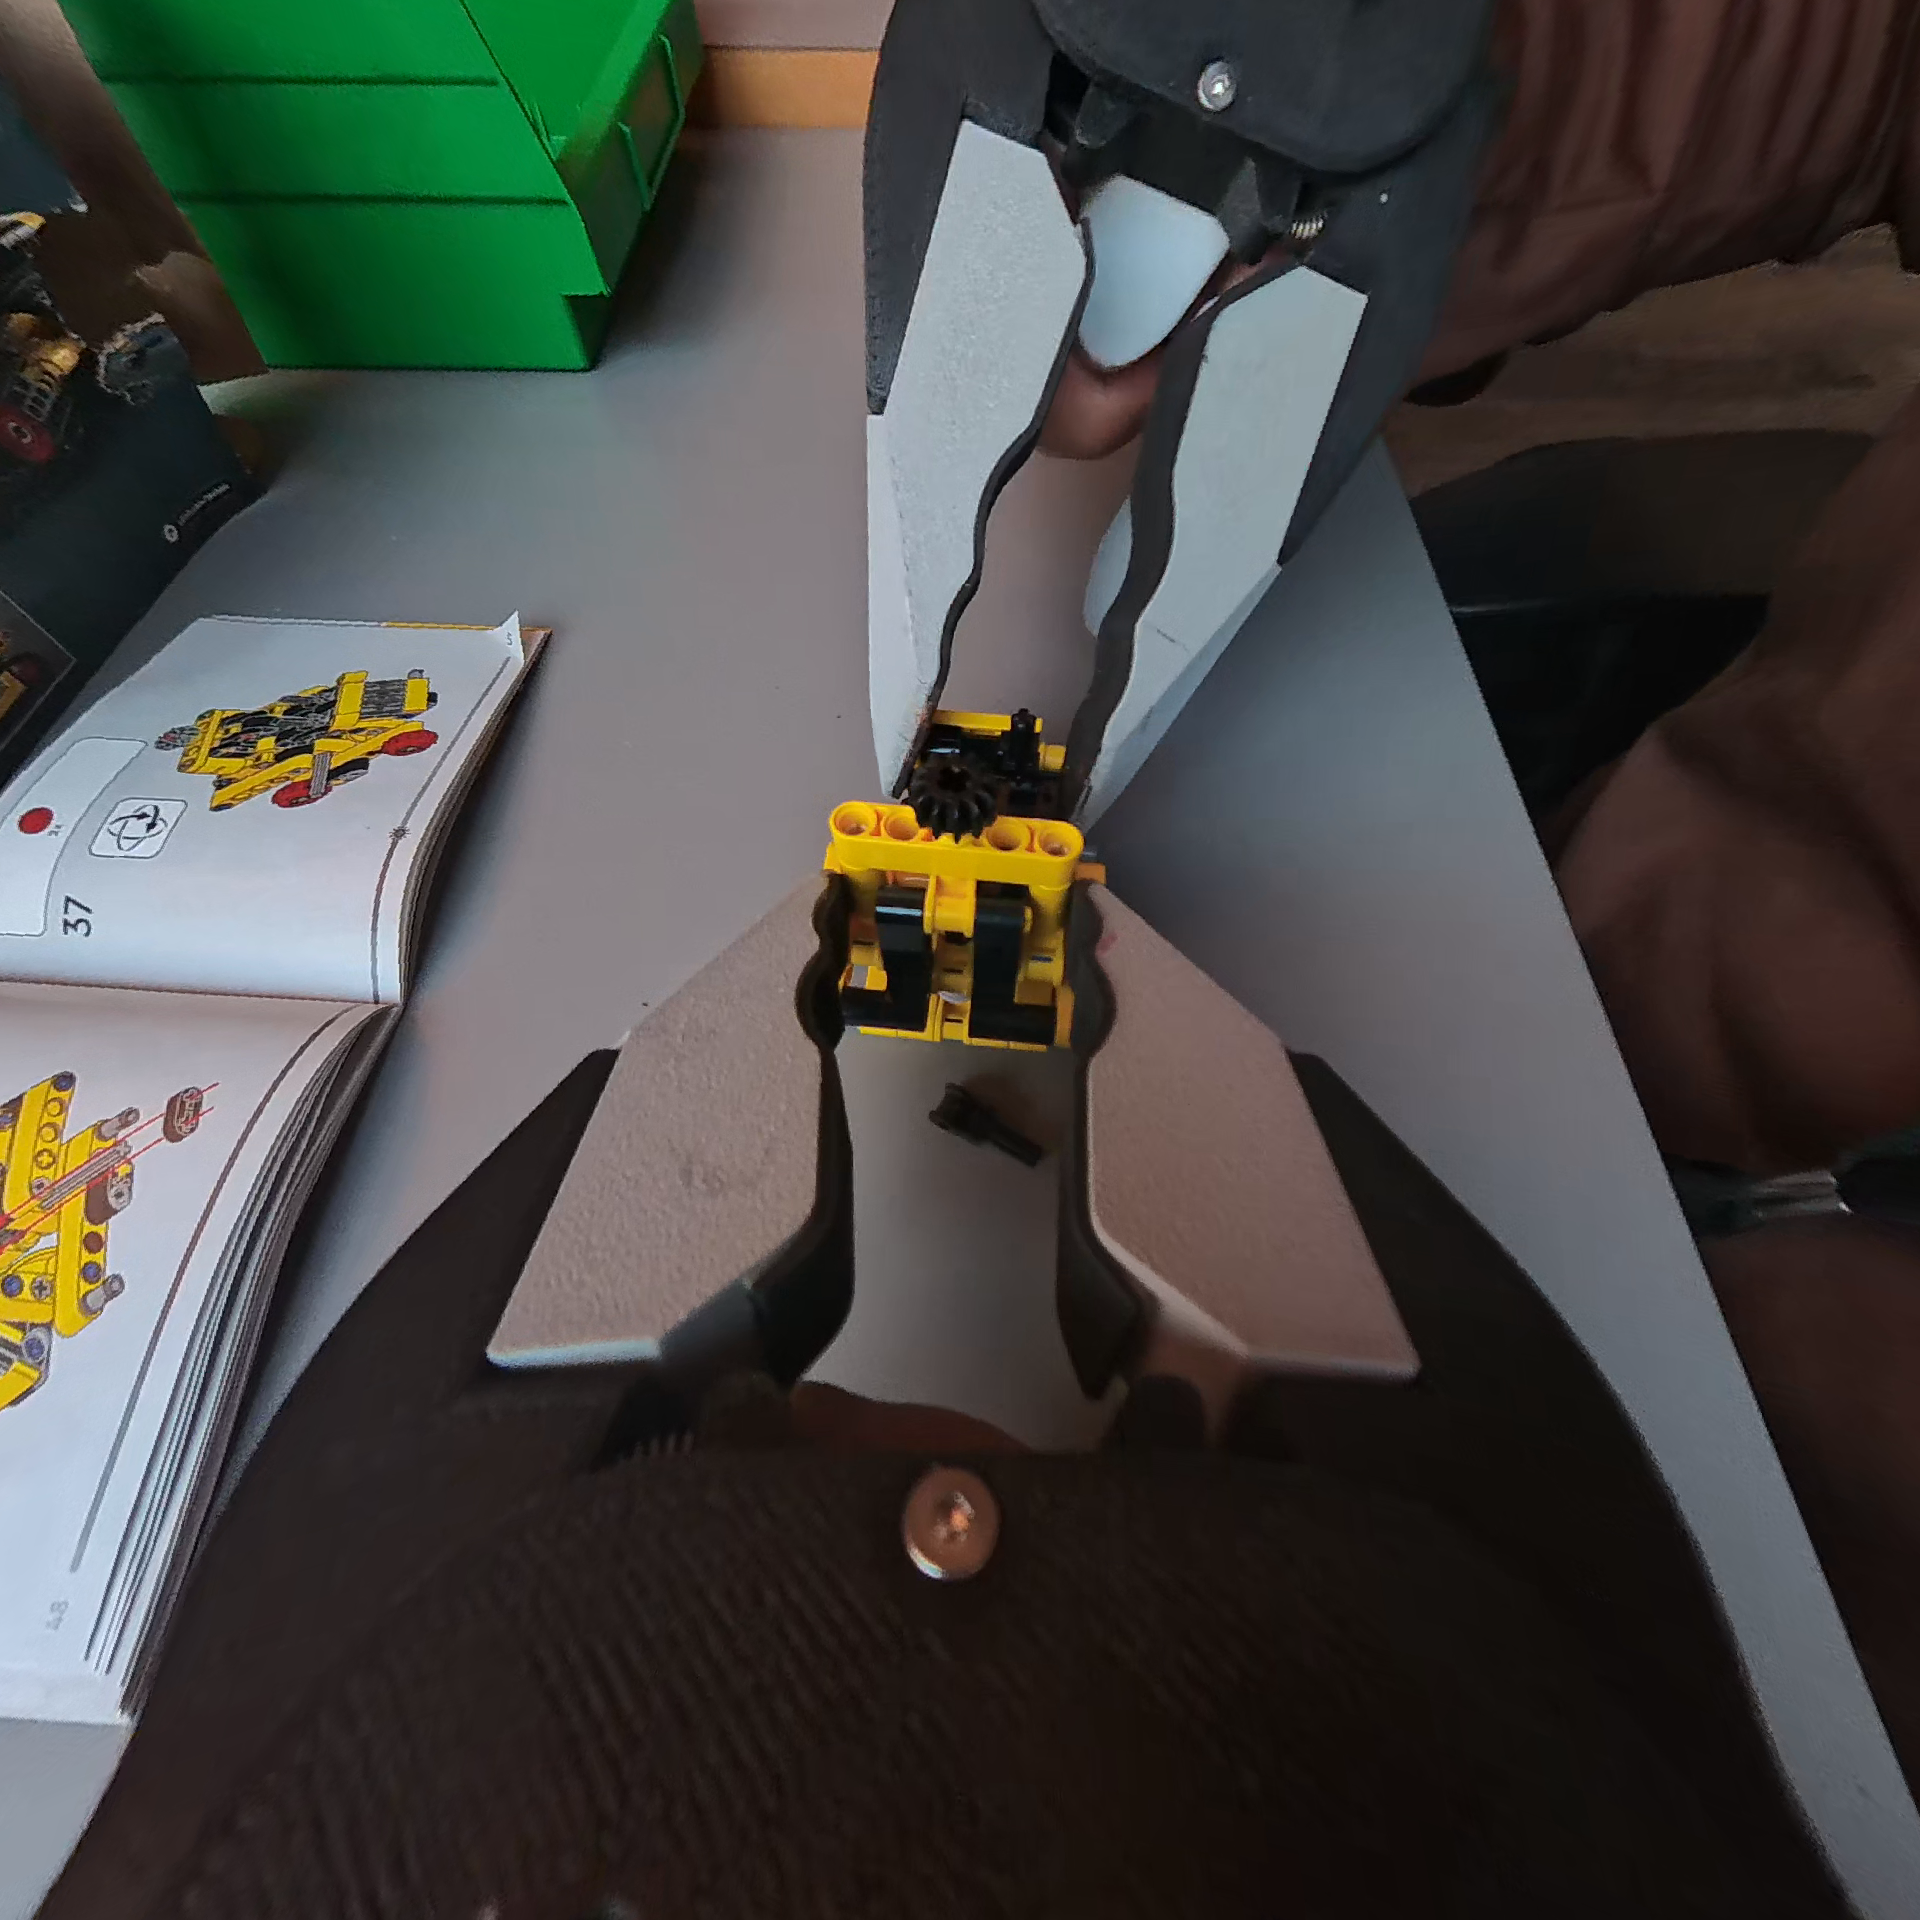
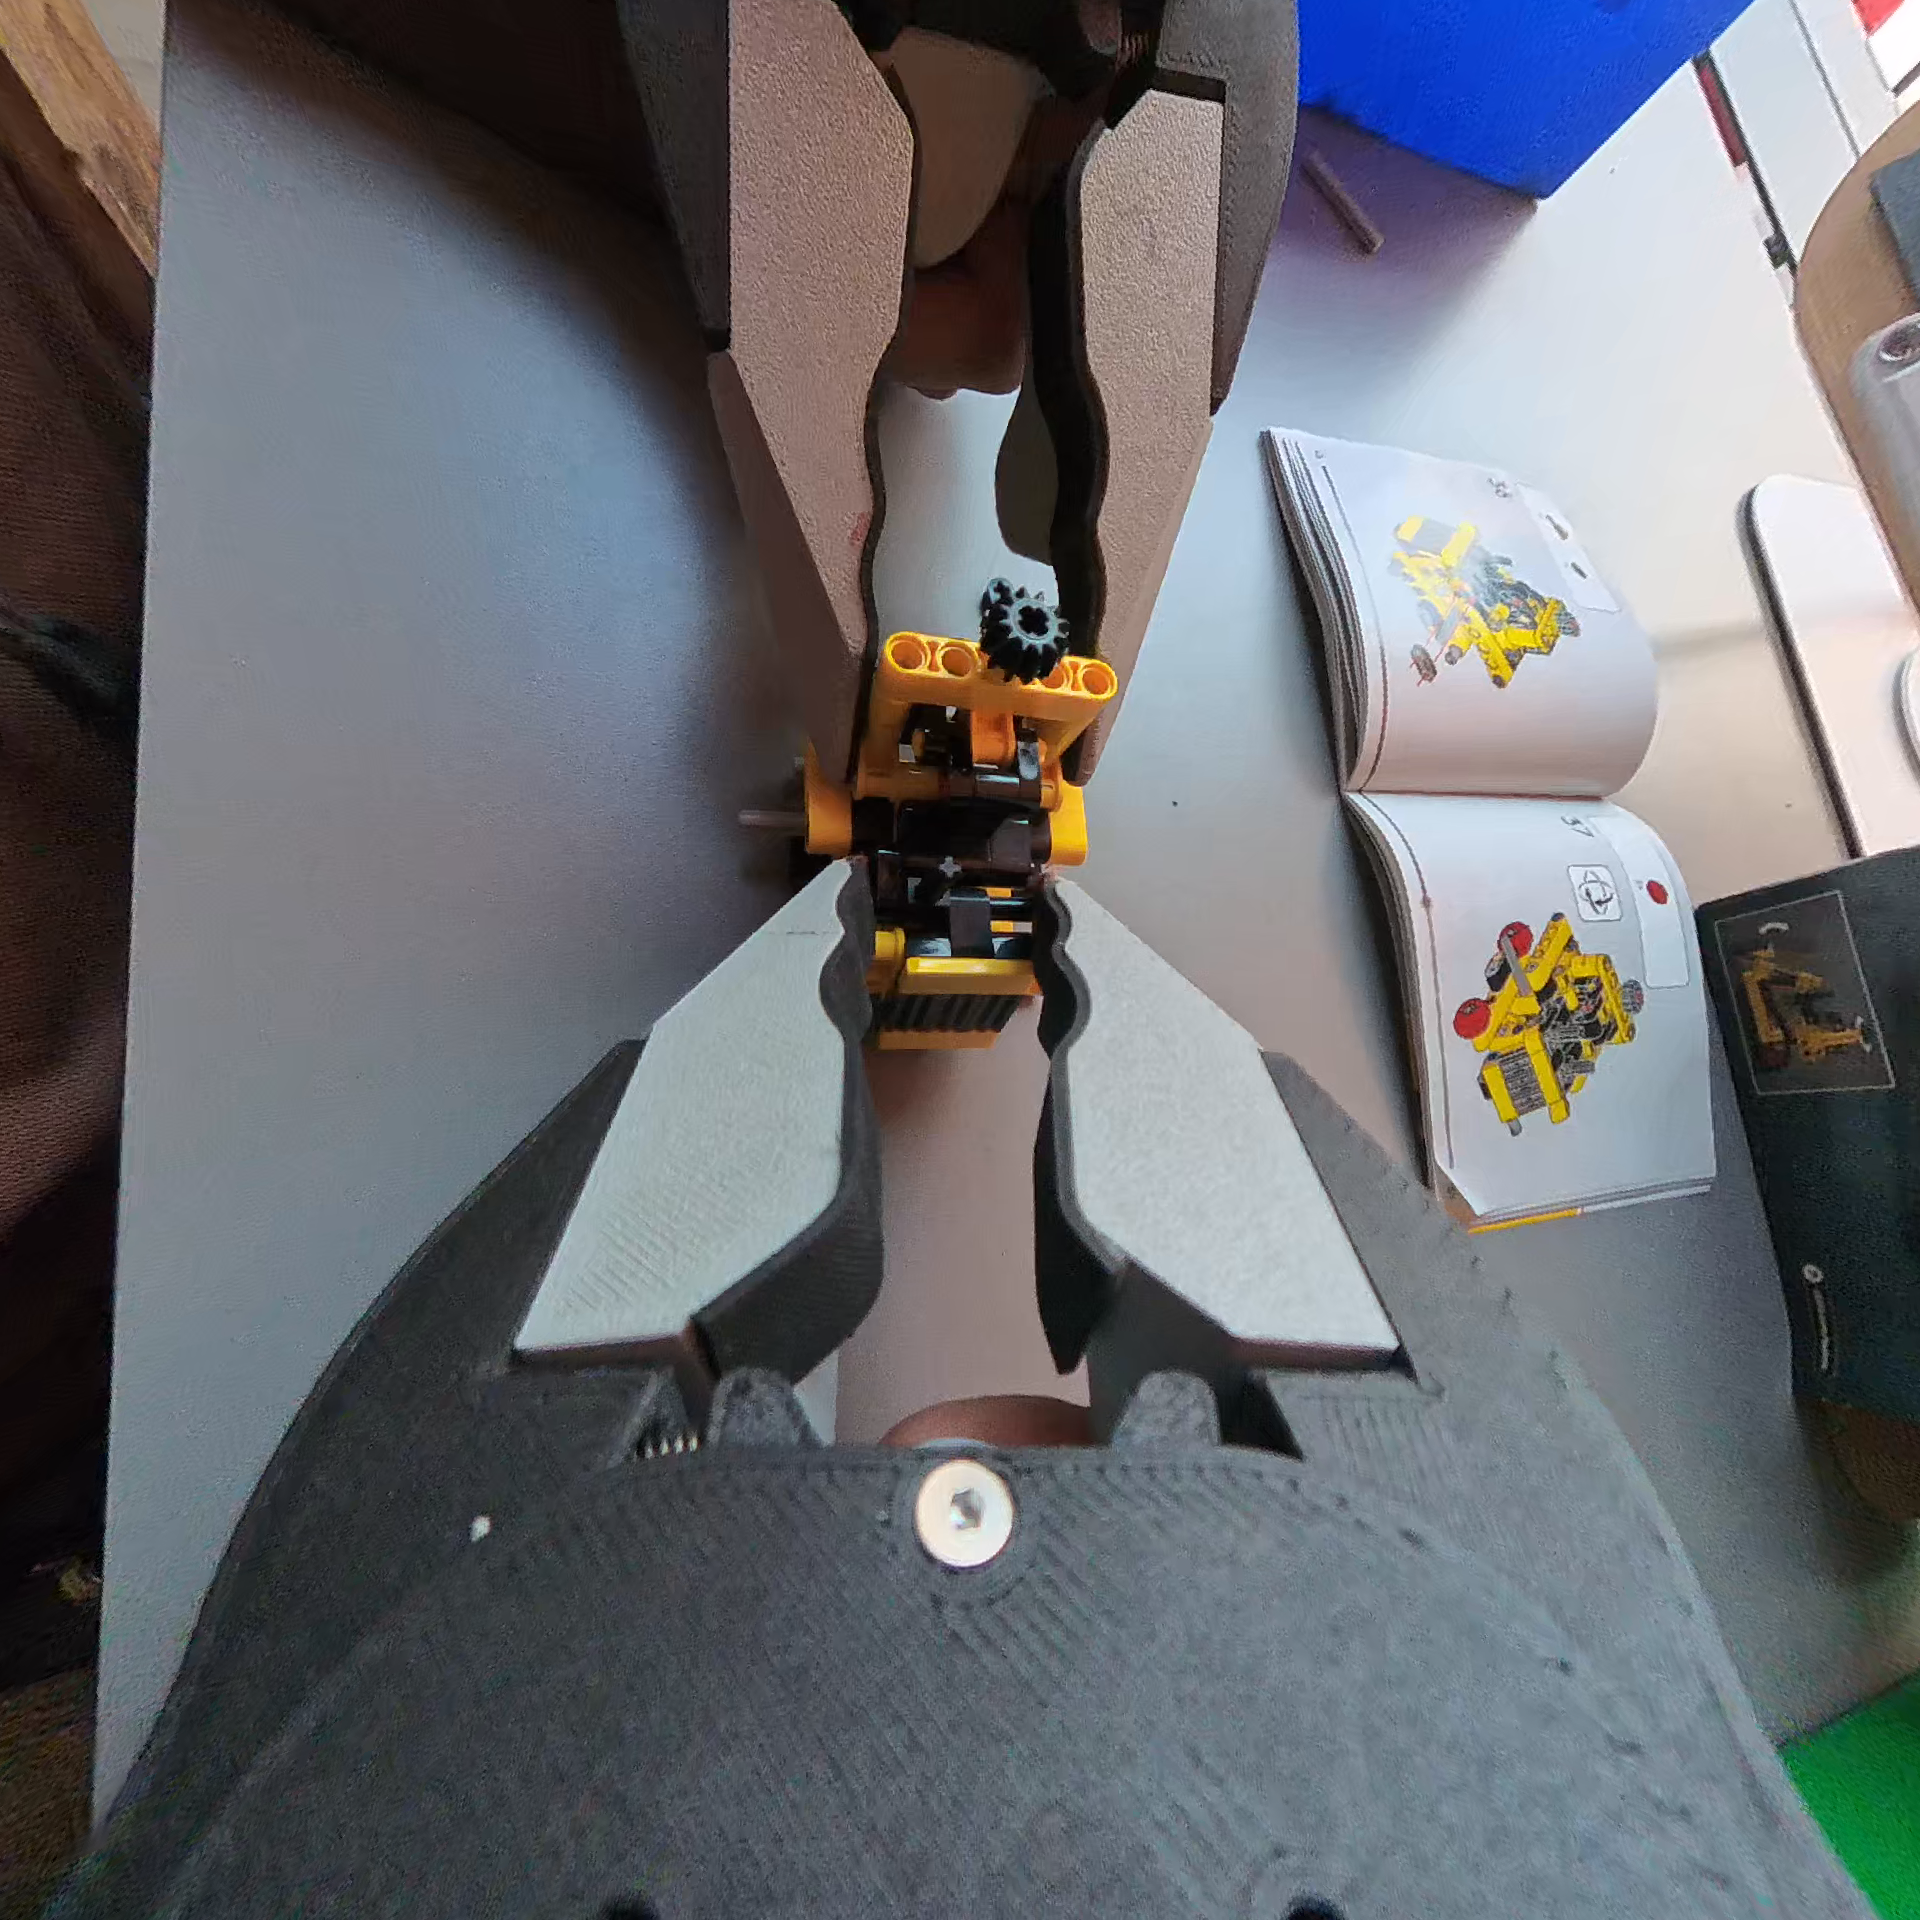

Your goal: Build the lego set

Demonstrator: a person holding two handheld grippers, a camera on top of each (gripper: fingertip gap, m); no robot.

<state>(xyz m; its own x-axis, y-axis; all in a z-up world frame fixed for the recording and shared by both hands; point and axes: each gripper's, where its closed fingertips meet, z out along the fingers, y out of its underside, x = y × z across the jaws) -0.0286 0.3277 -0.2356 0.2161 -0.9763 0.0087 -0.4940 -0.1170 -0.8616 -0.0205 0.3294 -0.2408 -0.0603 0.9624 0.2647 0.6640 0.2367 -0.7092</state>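
A yellow and black lego model (image 1: 951, 914) is held between both grippers over the grey table (image 1: 644, 499). My left gripper (image 1: 951, 935) is shut on its near end. My right gripper (image 1: 992, 769) comes in from the far side and is shut on the other end. A black gear (image 1: 948, 805) sits on the yellow beam with holes. In the right wrist view my right gripper (image 2: 951, 935) clamps the end of the model (image 2: 966, 790) with the black grille, the left gripper (image 2: 971, 717) clamps the far end, and the gear (image 2: 1023, 631) is by its finger. A small black pin (image 1: 982, 1122) lies on the table below.
An open instruction booklet (image 1: 208, 831) lies to the left, also in the right wrist view (image 2: 1507, 831). Green bins (image 1: 395, 177) and the dark set box (image 1: 83, 416) stand at the back left. A blue bin (image 2: 1507, 73) stands farther off. The table edge (image 1: 1558, 831) runs along the right. My two grippers' fingertips are within a few centimetres of each other. Between my left fingertips and the small black pin (image 1: 982, 1122) there is roughly 5 cm.
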